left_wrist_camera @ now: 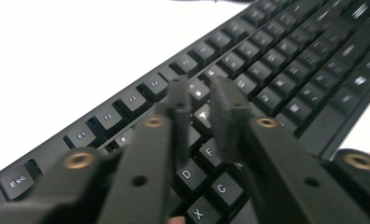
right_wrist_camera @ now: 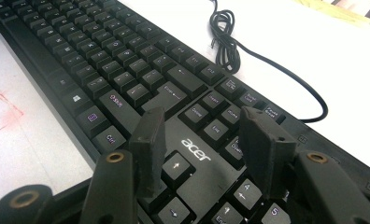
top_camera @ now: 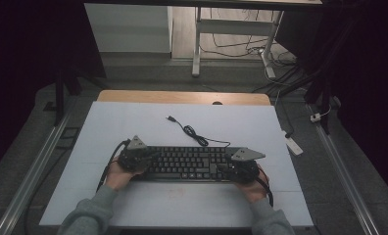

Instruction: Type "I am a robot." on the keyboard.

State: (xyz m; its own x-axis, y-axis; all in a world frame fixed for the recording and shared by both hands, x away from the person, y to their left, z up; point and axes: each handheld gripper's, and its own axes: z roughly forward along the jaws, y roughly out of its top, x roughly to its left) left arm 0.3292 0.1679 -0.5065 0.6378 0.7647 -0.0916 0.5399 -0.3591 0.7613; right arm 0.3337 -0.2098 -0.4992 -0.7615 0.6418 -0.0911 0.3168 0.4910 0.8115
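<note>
Left gripper (left_wrist_camera: 199, 100), jaws narrowly parted, is held over the keyboard's (top_camera: 189, 161) left keys, right gripper (right_wrist_camera: 202, 135), spread wide, over its arrow keys; cable (top_camera: 192, 131) is coiled behind.

Black keyboard (top_camera: 189, 163) lies flat, long side across the frame's lower centre, keys up; its black cable (top_camera: 194, 134) runs coiled toward upper centre, unplugged.

A white-topped table (top_camera: 133, 122) with a wooden strip along its far edge carries a black keyboard (top_camera: 187, 164) near its middle. The keyboard's cable (top_camera: 194, 134) coils toward twelve o'clock, lying flat.
</note>
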